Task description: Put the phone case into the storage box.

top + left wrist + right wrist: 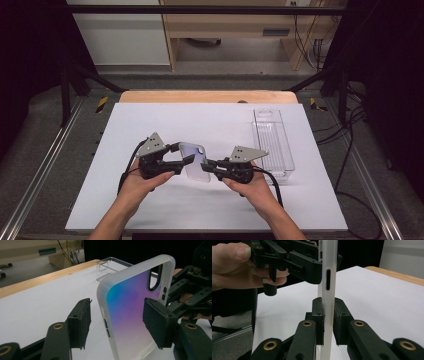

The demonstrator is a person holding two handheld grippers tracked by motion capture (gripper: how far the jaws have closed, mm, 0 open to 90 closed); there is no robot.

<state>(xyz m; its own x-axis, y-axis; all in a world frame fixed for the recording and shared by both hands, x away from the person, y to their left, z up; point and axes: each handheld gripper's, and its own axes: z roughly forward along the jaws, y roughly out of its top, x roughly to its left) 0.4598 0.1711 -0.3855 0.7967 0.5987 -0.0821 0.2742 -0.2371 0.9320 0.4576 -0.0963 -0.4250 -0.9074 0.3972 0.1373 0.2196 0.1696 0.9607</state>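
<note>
Right tongs (327, 322) pinch phone case (329, 277) edge.

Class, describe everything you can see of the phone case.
The phone case looks like frosted, translucent plastic with a blue-to-purple sheen, a camera cutout and side button slots. It is held upright on edge above the white table. The right tongs clamp one edge. The left tongs straddle it; one pad looks against it, the other is clear.

Bright even overhead light, soft shadows, dark surroundings, close-ups slightly blurred
</note>
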